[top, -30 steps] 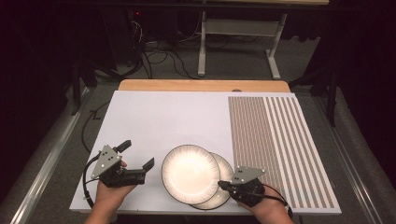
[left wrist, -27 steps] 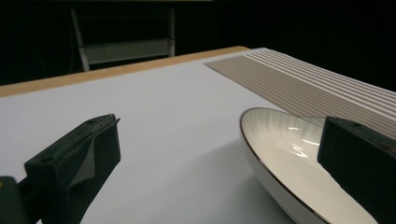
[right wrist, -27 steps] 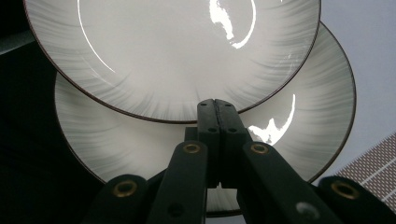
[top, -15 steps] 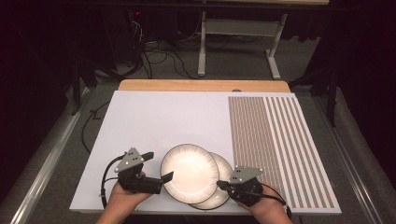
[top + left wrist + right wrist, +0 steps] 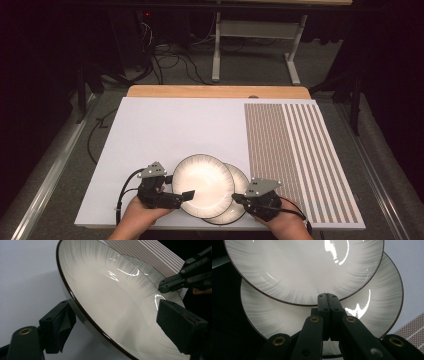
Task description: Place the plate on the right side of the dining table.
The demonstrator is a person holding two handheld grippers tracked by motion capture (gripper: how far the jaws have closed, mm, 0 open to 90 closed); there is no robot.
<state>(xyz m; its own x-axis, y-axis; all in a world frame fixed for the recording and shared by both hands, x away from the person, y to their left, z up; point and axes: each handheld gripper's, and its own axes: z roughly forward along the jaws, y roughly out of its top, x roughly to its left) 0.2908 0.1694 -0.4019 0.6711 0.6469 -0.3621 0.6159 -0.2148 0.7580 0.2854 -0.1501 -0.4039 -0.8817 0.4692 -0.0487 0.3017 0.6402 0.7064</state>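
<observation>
Two white plates with grey streaks and dark rims lie overlapped near the table's front edge. The upper plate (image 5: 202, 182) (image 5: 112, 290) (image 5: 307, 265) rests partly on the lower plate (image 5: 240, 181) (image 5: 150, 275) (image 5: 372, 310). My left gripper (image 5: 179, 186) (image 5: 119, 318) is open and straddles the upper plate's left rim, one pad under the rim and the other over the bowl. Its jaws have just been closing and I see no pad pressing. My right gripper (image 5: 236, 198) (image 5: 328, 296) is shut with nothing between its jaws. Its tips lie over the lower plate, at the upper plate's edge.
The plates sit on a white mat (image 5: 165, 130) whose right part carries brown stripes (image 5: 295, 150). A wooden table edge (image 5: 215, 91) shows behind the mat. Beyond it, cables and a desk frame (image 5: 250, 45) are on the dark floor.
My left gripper has moved right, from beside the upper plate onto its rim, and its jaws have narrowed. The right gripper and both plates have stayed where they were.
</observation>
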